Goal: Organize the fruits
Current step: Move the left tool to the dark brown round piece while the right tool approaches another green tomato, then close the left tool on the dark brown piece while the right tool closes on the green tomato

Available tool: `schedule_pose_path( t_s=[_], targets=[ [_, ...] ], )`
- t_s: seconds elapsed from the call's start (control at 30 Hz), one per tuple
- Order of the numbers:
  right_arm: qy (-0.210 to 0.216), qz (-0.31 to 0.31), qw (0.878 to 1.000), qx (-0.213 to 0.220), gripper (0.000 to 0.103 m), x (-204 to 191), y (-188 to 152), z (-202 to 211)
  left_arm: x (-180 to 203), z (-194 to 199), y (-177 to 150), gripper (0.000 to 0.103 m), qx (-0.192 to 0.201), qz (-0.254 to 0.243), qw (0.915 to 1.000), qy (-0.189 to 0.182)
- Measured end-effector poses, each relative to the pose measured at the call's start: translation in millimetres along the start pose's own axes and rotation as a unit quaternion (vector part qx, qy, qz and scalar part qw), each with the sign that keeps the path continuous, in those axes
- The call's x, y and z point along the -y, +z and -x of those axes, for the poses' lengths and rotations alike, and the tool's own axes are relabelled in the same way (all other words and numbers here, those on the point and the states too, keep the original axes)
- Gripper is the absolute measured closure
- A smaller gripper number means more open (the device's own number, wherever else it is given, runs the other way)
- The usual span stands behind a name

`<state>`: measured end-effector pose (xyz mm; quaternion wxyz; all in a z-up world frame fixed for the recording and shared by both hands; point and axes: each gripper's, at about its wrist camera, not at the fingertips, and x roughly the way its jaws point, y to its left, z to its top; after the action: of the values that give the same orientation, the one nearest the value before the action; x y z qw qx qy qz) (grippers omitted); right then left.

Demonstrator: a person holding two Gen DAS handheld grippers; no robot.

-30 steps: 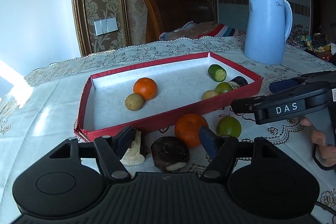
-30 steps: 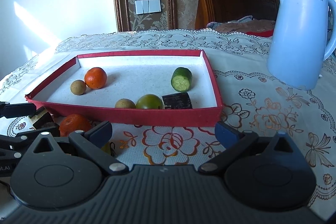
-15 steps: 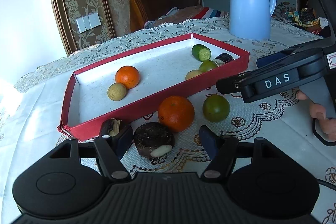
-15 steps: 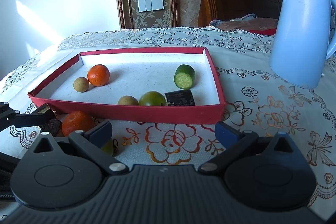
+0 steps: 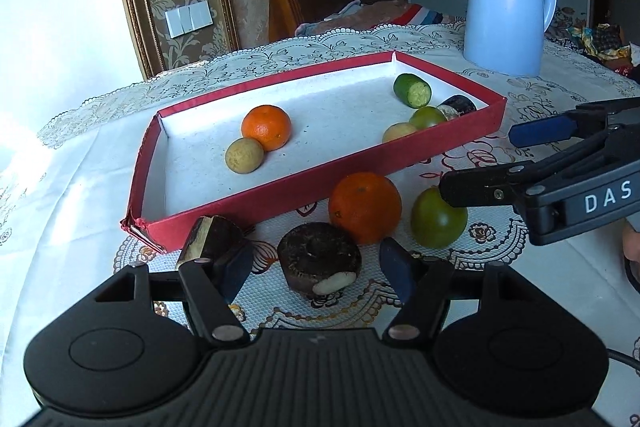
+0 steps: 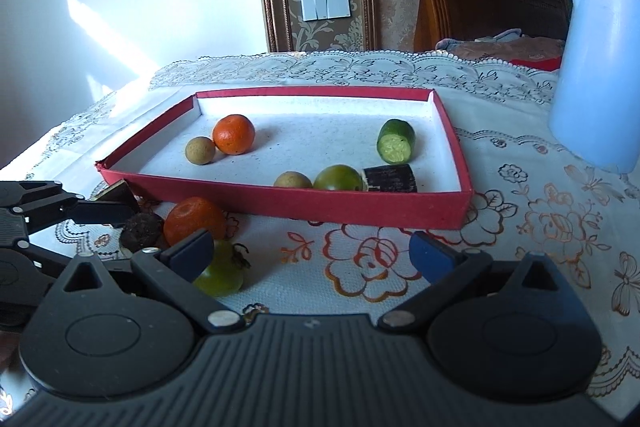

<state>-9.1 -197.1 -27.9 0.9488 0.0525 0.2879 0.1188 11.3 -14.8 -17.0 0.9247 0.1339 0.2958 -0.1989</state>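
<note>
- The left gripper (image 5: 320, 269) is held wide open above the lace tablecloth (image 5: 80, 195), with nothing gripped; a dark round fruit piece (image 5: 319, 261) with a pale patch lies between its blue fingers.
- Just beside the left finger, a dark wedge (image 5: 210, 237) with a pale cut face is seen, close against the near wall of the red tray (image 5: 280, 193).
- Just beyond the left gripper, an orange (image 5: 365, 207) and a green fruit (image 5: 438, 219) lie side by side on the cloth, in front of the tray.
- The right gripper (image 6: 310, 255) is also held wide open and empty; the green fruit (image 6: 222, 273) is partly hidden behind its left finger, and the orange (image 6: 194, 221) lies just beyond that.
- Ahead of both grippers, the tray holds a second orange (image 6: 234, 134) touching a small tan fruit (image 6: 200, 151), a cucumber piece (image 6: 396, 141), another tan fruit (image 6: 293, 181), a green round fruit (image 6: 338, 179) and a dark block (image 6: 390, 179).
- A pale blue kettle (image 5: 508, 7) stands beyond the tray, to the right.
</note>
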Motion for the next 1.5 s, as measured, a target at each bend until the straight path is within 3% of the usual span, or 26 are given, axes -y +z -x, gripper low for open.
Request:
schedule_pose_path(
  t_s=[0.2, 0.4, 0.5, 0.57, 0.63, 0.77, 0.87, 0.93, 1.5],
  targets=[
    [0.010, 0.008, 1.000, -0.022, 0.000, -6, -4, -8, 2, 0, 0, 0.033, 0.002, -0.005, 1.0000, 0.005],
    [0.005, 0.007, 1.000, -0.028, 0.011, -7, -5, -12, 5, 0, 0, 0.033, 0.005, -0.012, 0.9998, 0.011],
    [-0.002, 0.014, 1.000, -0.023, 0.022, -10, -4, -12, 5, 0, 0, 0.033, 0.007, -0.012, 0.9998, 0.012],
    [-0.002, 0.032, 0.999, -0.021, 0.041, -17, -5, -13, 8, 0, -1, 0.034, 0.010, -0.022, 0.9995, 0.018],
    [-0.010, 0.043, 0.999, -0.024, 0.051, -21, -5, -14, 14, 1, -2, 0.034, 0.017, -0.037, 0.9987, 0.030],
    [-0.021, 0.044, 0.999, -0.022, 0.066, -22, -5, -14, 15, 1, -2, 0.034, 0.019, -0.042, 0.9985, 0.030],
    [-0.025, 0.039, 0.999, -0.020, 0.072, -19, -4, -13, 15, 1, -2, 0.036, 0.020, -0.042, 0.9985, 0.027],
    [-0.029, 0.037, 0.999, -0.018, 0.072, -19, -5, -13, 17, 3, -2, 0.050, 0.025, -0.049, 0.9982, 0.025],
    [-0.044, 0.019, 0.999, -0.002, 0.072, -14, -4, -9, 13, 8, -2, 0.061, 0.036, -0.034, 0.9985, 0.022]
  ],
)
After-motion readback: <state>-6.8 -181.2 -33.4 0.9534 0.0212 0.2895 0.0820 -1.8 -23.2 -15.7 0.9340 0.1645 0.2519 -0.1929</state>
